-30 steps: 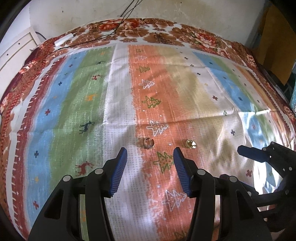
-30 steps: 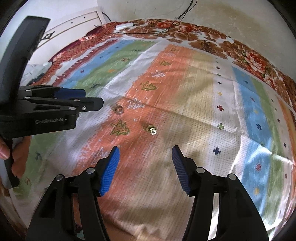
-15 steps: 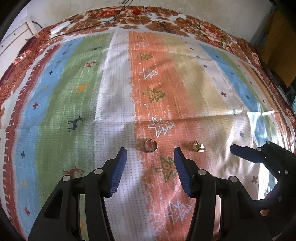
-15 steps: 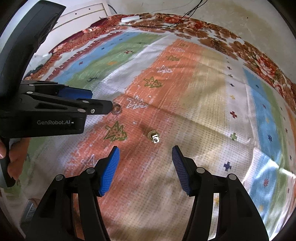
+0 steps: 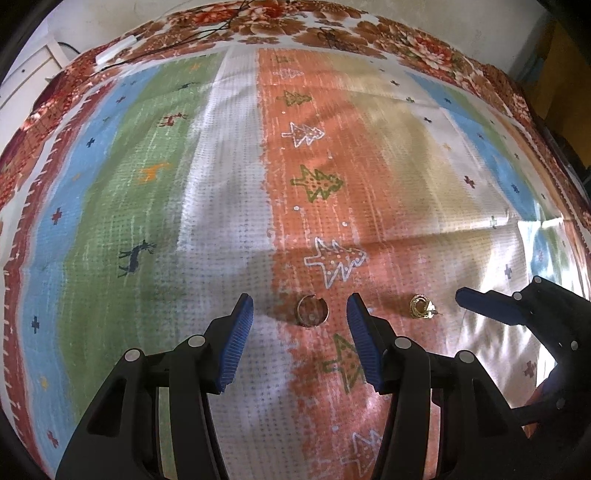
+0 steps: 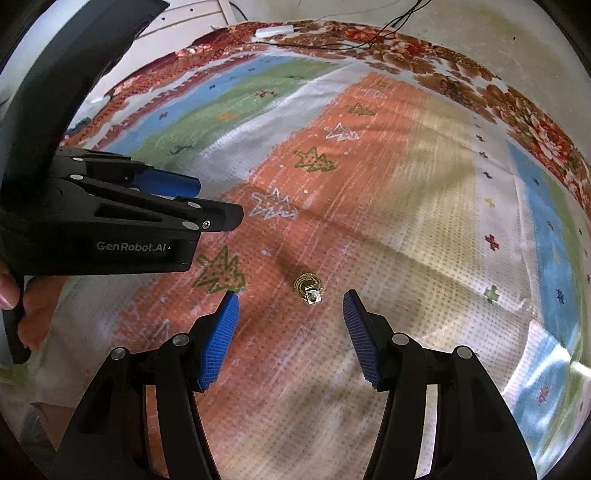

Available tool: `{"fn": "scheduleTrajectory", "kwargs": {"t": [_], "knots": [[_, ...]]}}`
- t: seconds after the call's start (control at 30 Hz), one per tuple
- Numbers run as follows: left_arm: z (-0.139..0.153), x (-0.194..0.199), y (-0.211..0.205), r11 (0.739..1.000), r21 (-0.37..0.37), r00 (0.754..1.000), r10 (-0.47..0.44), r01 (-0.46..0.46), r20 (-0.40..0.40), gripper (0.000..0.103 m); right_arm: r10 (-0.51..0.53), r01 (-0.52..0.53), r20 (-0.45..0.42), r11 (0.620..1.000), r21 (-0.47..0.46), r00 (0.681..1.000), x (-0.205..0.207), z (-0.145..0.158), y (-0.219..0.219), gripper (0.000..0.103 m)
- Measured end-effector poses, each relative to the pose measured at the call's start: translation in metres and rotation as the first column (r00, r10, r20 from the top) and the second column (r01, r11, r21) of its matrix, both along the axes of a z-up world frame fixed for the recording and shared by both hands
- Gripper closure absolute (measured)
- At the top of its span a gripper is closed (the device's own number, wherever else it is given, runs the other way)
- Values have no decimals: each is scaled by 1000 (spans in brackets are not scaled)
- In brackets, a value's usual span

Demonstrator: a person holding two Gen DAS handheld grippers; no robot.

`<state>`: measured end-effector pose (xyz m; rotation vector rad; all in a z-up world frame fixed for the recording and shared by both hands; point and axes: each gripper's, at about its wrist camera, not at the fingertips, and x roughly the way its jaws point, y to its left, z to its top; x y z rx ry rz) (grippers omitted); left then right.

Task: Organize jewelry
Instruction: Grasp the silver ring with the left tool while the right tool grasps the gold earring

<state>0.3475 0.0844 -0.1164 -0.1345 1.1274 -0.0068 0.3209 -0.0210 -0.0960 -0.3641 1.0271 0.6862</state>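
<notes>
open ring (image 5: 312, 311) | gold earring (image 5: 421, 307) | both flat on cloth, apart

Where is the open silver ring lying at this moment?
In the left wrist view, the silver ring lies on the orange stripe of the cloth, between the open fingertips of the left gripper, left of the gold earring.

Looking forward from low over the striped cloth (image 5: 229, 206), close, along each tool's 2 fingers. Right view angled leftward. Shared by both: orange stripe (image 6: 332, 221), gold earring (image 5: 421, 306) (image 6: 309, 288), floral border (image 5: 280, 33).
</notes>
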Motion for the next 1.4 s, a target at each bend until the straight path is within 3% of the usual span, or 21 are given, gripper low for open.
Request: {"fn": "scheduleTrajectory", "kwargs": {"t": [0.53,0.7,0.83,0.9,0.97,1.4], "knots": [[-11,5,0,998,57,1000,-12,13,-12,52,21,-21,-10,1000,-12,1000,11,-13,9,44],[-12,5,-2,996,82,1000,-17,18,-9,57,30,-30,4,999,-20,1000,10,-14,10,45],[-13,5,-1,995,104,1000,-4,6,-13,68,32,-32,7,999,-22,999,9,-14,10,64],[-13,5,1,994,107,1000,-2,4,-15,82,39,-38,9,999,-22,999,9,-14,11,77],[-12,5,3,995,103,1000,1,1,-17,84,45,-44,9,999,-22,999,8,-14,10,83],[5,-2,8,997,77,1000,9,-11,24,84,20,-20,33,1000,-14,999,5,0,7,87]]}}
